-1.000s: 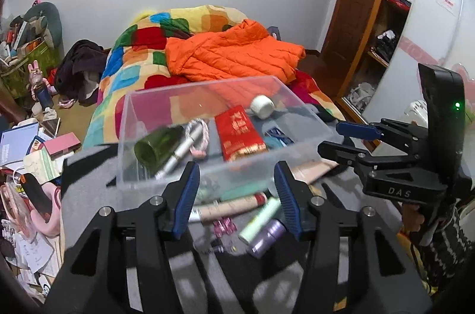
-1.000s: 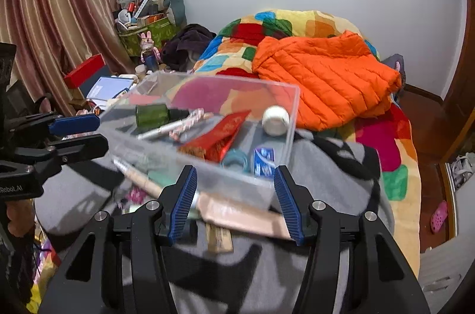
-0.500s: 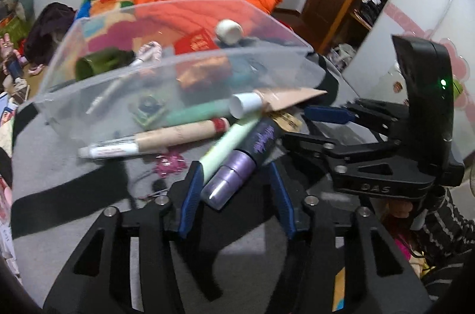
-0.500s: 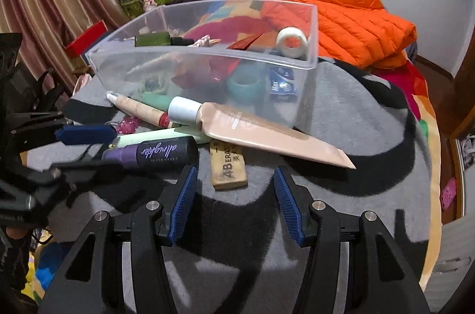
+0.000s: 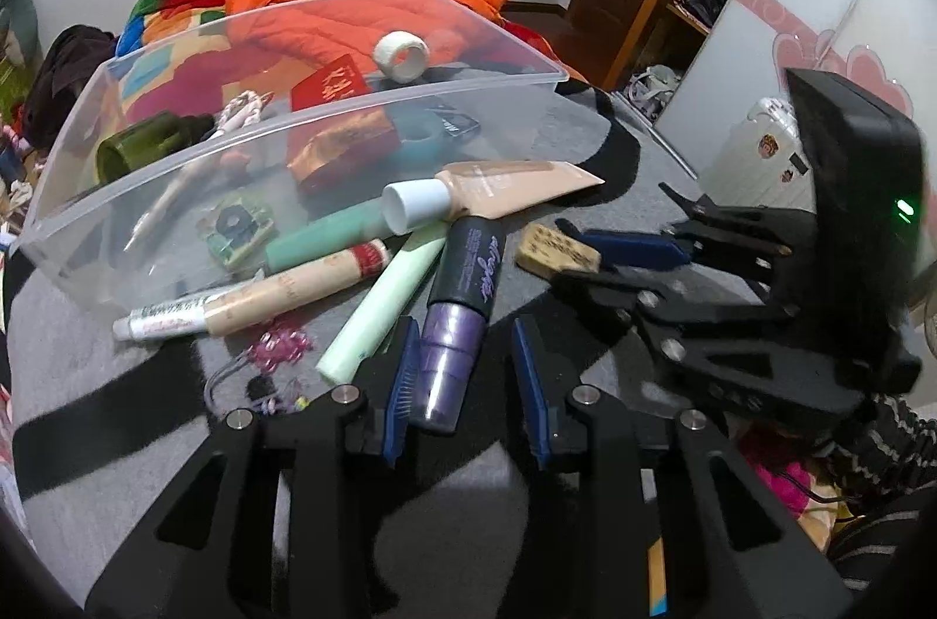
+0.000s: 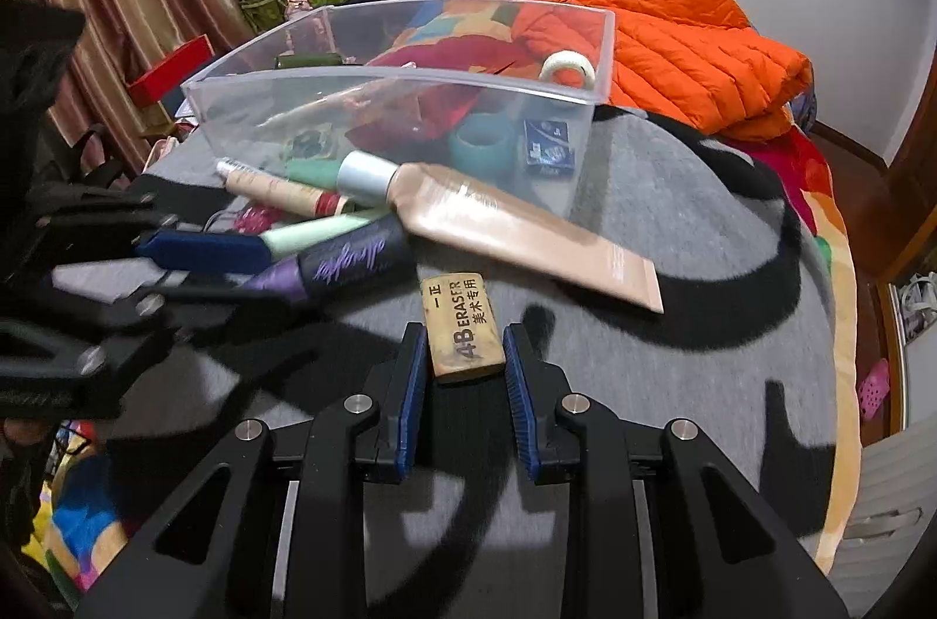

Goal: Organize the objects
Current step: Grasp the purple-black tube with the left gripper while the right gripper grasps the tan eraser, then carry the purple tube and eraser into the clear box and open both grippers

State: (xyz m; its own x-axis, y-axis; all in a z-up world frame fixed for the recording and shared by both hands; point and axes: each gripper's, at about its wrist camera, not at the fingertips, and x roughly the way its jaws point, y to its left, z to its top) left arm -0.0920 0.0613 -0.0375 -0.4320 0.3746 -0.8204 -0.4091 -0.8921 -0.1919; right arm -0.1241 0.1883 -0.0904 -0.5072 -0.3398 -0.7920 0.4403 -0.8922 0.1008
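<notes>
a: what has the left gripper point(image 5: 462, 387) got?
b: its jaws have just been closing around the purple tube point(image 5: 460, 311), which lies on the grey blanket point(image 5: 146, 443). the left pad touches the tube's near end, but the right pad stands clear of it, so it is not clamped yet

a: and the right gripper point(image 6: 462, 373)?
b: also just been closing, on the 4b eraser point(image 6: 464, 323). the right wrist view shows both blue pads at the eraser's sides, about touching, but i cannot tell whether they press it

a: does the left view help?
b: it only shows the right gripper side-on at the eraser's right end, with the lower finger hidden. it does show the clear bin point(image 5: 410, 89) from above: a white tape roll point(image 5: 402, 57) at the far edge, a red packet point(image 5: 331, 89), a green cylinder point(image 5: 137, 144)

a: what does only the right view give?
b: the eraser's print, a blue packet point(image 6: 547, 147) through the bin wall, and the beige tube point(image 6: 515, 232) lying just beyond the eraser, near the bin's front
</notes>
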